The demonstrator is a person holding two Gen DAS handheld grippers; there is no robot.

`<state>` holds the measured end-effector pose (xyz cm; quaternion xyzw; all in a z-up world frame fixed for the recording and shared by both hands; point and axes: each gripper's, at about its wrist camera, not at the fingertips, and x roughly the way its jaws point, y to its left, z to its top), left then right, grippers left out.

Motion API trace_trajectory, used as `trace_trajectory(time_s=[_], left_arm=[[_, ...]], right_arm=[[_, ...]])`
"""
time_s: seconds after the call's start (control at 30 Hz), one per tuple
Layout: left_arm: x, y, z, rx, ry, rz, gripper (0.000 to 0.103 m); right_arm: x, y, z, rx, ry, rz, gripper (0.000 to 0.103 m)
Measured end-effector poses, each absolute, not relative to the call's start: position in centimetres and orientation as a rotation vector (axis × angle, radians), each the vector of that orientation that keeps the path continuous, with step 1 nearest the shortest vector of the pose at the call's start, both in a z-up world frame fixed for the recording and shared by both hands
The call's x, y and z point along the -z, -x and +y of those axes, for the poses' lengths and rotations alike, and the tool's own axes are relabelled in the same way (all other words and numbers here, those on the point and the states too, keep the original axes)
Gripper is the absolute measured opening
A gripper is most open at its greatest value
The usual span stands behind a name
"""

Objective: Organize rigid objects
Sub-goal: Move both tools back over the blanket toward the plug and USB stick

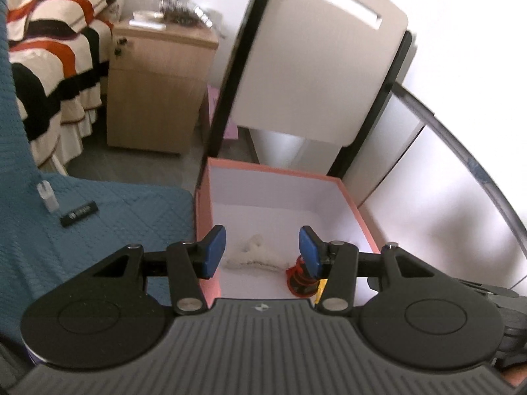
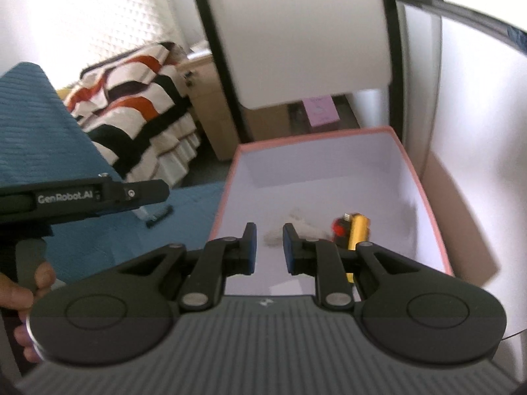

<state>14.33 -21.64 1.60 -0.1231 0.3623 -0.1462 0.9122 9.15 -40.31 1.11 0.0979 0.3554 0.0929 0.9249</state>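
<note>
A pink box (image 1: 354, 204) with a white inside stands beside the blue-covered seat (image 1: 108, 217). In it lie a whitish fuzzy object (image 1: 253, 256), a red and black object (image 1: 298, 279) and a yellow object (image 2: 357, 228). My left gripper (image 1: 262, 251) is open and empty above the box's near left part. My right gripper (image 2: 269, 247) is open and empty above the box's near edge (image 2: 425, 194). On the seat lie a small clear plastic piece (image 1: 47, 197) and a black bar (image 1: 79, 214). The left gripper's body (image 2: 82, 197) shows in the right wrist view.
A white chair back with black frame (image 1: 316, 59) rises behind the box. A wooden nightstand (image 1: 154, 89) and a bed with a striped blanket (image 1: 49, 65) stand at the left. A purple box (image 2: 321, 110) lies on the floor.
</note>
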Motion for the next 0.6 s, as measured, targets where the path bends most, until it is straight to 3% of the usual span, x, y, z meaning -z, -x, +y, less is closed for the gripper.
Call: trace_trajectory(time_s=[0.23, 0.6], left_arm=[[-3.6, -10.6, -16.6, 0.274, 0.237, 0.699, 0.056], [-2.2, -6.5, -10.8, 0.238, 0.211, 0.692, 0.056]], right_arm=[[-3.3, -6.8, -36.4, -0.240, -0.182, 0.683, 0.021], [-2.3, -3.7, -29.8, -0.286, -0.135, 0.675, 0.021]])
